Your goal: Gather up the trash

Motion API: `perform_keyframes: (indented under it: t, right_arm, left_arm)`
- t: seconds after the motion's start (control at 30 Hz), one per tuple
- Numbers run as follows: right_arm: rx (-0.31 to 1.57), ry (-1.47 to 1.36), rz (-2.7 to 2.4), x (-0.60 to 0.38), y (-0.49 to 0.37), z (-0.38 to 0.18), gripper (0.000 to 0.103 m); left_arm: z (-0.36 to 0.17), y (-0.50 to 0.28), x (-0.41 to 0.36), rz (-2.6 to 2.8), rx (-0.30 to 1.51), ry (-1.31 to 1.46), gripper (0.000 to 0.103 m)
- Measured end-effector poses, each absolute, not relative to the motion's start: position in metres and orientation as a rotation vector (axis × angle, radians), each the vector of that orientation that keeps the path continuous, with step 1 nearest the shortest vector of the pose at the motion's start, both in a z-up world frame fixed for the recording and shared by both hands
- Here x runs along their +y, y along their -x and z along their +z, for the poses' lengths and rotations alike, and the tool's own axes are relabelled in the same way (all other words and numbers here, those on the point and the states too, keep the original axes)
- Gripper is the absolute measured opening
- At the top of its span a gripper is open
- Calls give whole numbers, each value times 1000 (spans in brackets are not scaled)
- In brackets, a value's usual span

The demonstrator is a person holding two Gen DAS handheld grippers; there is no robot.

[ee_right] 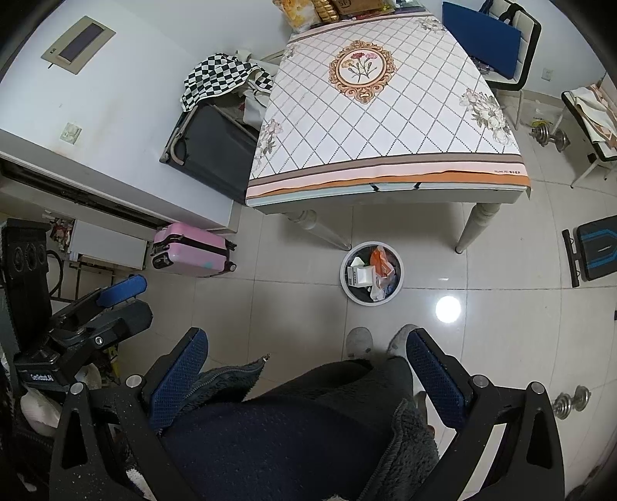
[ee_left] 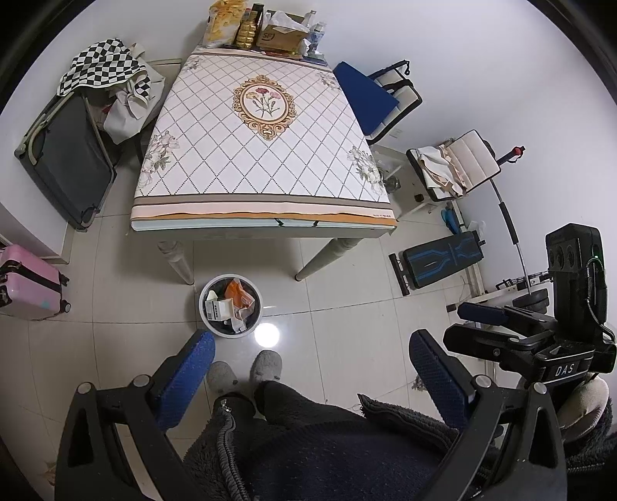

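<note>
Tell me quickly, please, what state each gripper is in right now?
Left gripper: open, holding nothing.
Right gripper: open, holding nothing.

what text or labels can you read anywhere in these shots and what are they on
"DAS" on the right tool's black body, seen from the left wrist view.
"SF" on the cardboard box at the table's far end.
Left tool body label: too blurred to read.
White carton in the trash bin: print too small.

Bright, sharp, floor glare, fisheye edges
</note>
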State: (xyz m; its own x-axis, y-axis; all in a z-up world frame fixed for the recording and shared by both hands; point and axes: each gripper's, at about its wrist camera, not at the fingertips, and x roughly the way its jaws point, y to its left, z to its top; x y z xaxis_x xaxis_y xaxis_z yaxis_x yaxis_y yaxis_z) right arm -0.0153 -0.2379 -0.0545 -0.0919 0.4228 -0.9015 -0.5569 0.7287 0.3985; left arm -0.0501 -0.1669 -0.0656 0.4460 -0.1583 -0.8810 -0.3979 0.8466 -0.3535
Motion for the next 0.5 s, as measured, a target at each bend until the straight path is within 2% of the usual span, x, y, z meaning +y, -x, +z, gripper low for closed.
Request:
perform_keyframes:
  t: [0.5]
  right_arm:
    - [1450,121,825,-232,18,-54,103]
  left_arm:
    - [-65,52,-167,158,1113,570,103]
